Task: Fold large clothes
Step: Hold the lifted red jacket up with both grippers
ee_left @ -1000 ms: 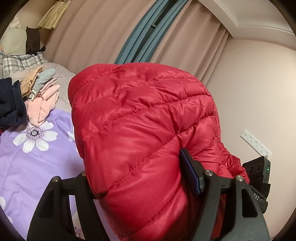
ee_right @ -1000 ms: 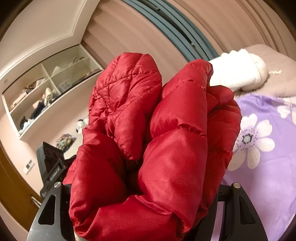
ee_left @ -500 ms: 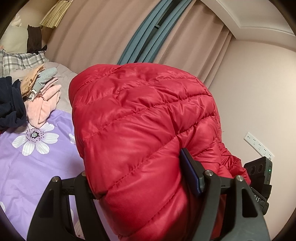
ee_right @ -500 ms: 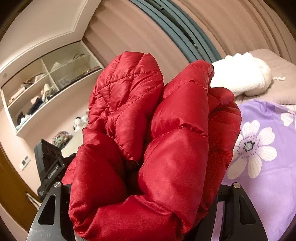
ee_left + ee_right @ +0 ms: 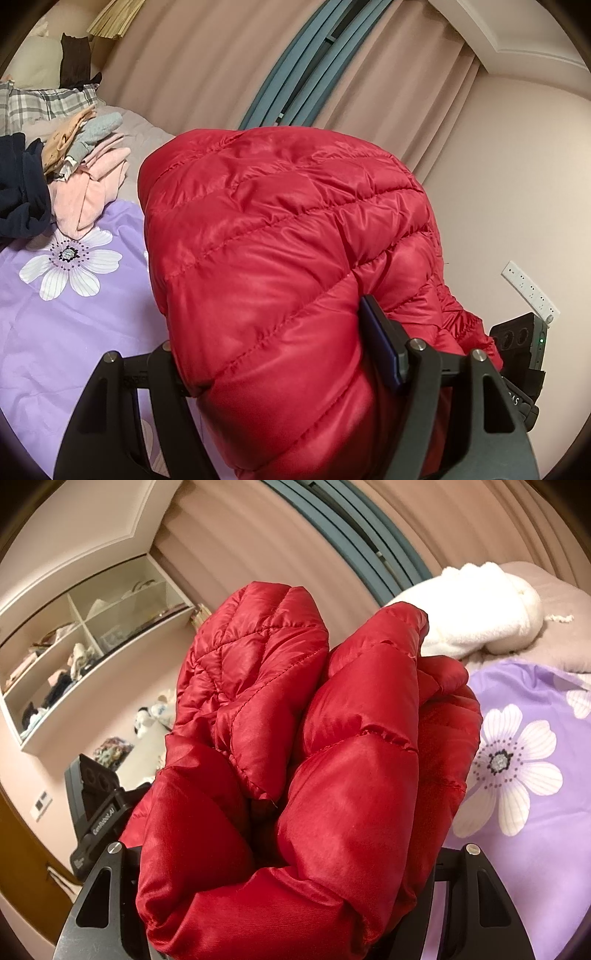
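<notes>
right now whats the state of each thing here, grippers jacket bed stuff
left gripper: shut on the red down jacket
right gripper: shut on the red down jacket
red down jacket: bunched, held up off the bed
purple floral bedsheet: spread, slightly wrinkled
pink clothes: piled loosely, unfolded
white fluffy garment: heaped on the bed
curtains: drawn

red jacket [image 5: 288,258] filling view ahead, bedspread [image 5: 55,332] seemingly open left
</notes>
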The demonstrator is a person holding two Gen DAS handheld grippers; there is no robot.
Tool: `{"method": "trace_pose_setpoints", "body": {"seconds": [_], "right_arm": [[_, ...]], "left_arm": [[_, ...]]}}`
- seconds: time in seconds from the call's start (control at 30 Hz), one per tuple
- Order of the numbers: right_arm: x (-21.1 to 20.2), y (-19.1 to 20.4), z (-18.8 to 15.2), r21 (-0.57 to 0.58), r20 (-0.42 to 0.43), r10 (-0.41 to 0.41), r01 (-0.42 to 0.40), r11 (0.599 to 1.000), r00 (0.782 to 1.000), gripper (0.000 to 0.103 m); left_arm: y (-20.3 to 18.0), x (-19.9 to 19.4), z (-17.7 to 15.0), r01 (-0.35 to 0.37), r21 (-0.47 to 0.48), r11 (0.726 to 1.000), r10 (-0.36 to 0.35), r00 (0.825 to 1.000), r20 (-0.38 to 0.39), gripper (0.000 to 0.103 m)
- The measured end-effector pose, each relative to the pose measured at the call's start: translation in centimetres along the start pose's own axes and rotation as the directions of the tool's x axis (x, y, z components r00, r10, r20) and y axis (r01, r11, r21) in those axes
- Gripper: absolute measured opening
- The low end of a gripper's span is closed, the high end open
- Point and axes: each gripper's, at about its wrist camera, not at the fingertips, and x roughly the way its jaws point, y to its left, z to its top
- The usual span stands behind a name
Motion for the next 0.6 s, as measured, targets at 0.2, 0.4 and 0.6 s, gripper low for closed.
{"method": "trace_pose_setpoints", "body": {"seconds": [0.2,0.4,0.6], "right_arm": [[0.6,-0.4,0.1,-0.017,-0.007,-0.047,0.047,0.999,0.999,0.067],[1.2,-1.6,-0.4,0.004,-0.047,-0.061,0.061,0.998,0.997,0.067],[1.8,-2.3,-1.0,0.019,-0.065,-0.073,0.075,0.997,0.995,0.067]], "left_arm": [[0.7,1.9,-0.2,-0.007,0.005,1.000,0.007,1.000,-0.019,0.071],[1.2,3.2,-0.7,-0.022,0.003,1.000,0.022,0.999,-0.049,0.071],[1.7,4.2,-1.2,-0.030,-0.004,1.000,0.029,0.997,-0.075,0.071]]}}
